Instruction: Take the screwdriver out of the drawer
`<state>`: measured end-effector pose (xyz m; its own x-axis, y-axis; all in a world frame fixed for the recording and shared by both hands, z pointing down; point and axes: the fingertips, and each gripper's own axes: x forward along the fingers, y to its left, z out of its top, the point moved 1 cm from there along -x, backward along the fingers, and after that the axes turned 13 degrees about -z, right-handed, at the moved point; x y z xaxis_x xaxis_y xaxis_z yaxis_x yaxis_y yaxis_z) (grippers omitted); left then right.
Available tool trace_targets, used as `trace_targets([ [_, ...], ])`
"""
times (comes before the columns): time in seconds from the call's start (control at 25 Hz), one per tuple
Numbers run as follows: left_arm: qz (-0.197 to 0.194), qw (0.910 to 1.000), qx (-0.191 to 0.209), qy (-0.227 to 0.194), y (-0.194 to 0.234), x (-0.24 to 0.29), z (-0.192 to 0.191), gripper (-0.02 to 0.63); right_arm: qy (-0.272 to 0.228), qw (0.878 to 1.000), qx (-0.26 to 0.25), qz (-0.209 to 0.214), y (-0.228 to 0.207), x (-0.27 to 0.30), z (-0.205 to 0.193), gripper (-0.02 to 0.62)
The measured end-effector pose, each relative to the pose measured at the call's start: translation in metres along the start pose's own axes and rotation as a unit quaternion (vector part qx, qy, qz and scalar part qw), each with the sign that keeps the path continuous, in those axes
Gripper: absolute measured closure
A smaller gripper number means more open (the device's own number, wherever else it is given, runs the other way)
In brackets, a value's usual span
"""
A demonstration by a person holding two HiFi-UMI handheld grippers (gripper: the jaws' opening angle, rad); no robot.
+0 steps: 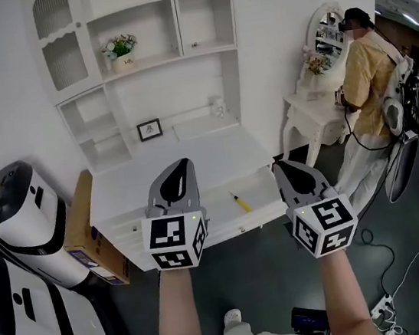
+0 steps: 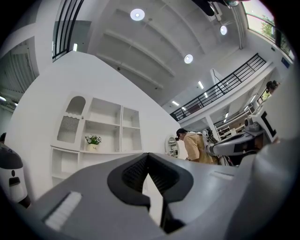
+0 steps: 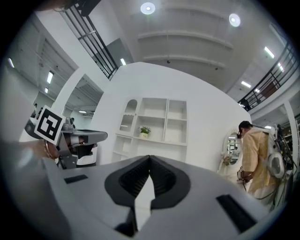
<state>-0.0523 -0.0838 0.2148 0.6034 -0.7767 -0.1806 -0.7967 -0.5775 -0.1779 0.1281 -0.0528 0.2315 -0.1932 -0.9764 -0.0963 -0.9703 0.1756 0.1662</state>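
Left gripper [image 2: 148, 157] jaws pressed together, nothing pinched. Right gripper [image 3: 150, 158] same, tips touching, empty. In both gripper views the grey jaw bodies block everything low, so the drawer is hidden there. Head view: yellow screwdriver [image 1: 239, 202] lies in the open drawer [image 1: 259, 191], clear of both grippers, seen between them; its tip is too small to make out. Left gripper covers the drawer's left part. Box [image 1: 87, 234] and white machines [image 1: 16, 221] at left. Person [image 1: 370, 70] at dressing table [image 1: 314, 113] on the right.
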Motion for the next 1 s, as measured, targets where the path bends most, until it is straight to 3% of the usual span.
trace_targets([
  [0.28,-0.023,0.9997,0.004,0.003,0.062,0.064,-0.021,0.601,-0.005,1.0,0.013,-0.01,0.001,0.092,-0.001,0.588],
  [0.56,-0.046,0.9988,-0.003,0.013,0.098,0.112,-0.048,0.601,0.004,0.999,0.035,-0.011,-0.001,0.151,-0.016,0.584],
  [0.6,-0.049,0.9987,-0.006,0.014,0.101,0.116,-0.052,0.601,0.008,0.999,0.036,-0.006,0.001,0.156,-0.019,0.537],
  [0.64,-0.05,0.9986,-0.008,0.015,0.104,0.119,-0.055,0.601,0.01,0.999,0.04,0.0,0.002,0.16,-0.021,0.434],
  [0.72,-0.053,0.9984,-0.013,0.016,0.109,0.123,-0.061,0.601,0.008,0.999,0.047,0.002,0.003,0.168,-0.024,0.332],
  [0.8,-0.055,0.9982,-0.017,0.017,0.113,0.127,-0.067,0.601,0.003,0.999,0.053,-0.007,0.002,0.176,-0.026,0.281],
  [1.0,-0.057,0.9978,-0.023,0.024,0.121,0.133,-0.083,0.601,0.026,0.998,0.059,0.007,0.01,0.192,-0.042,0.272],
])
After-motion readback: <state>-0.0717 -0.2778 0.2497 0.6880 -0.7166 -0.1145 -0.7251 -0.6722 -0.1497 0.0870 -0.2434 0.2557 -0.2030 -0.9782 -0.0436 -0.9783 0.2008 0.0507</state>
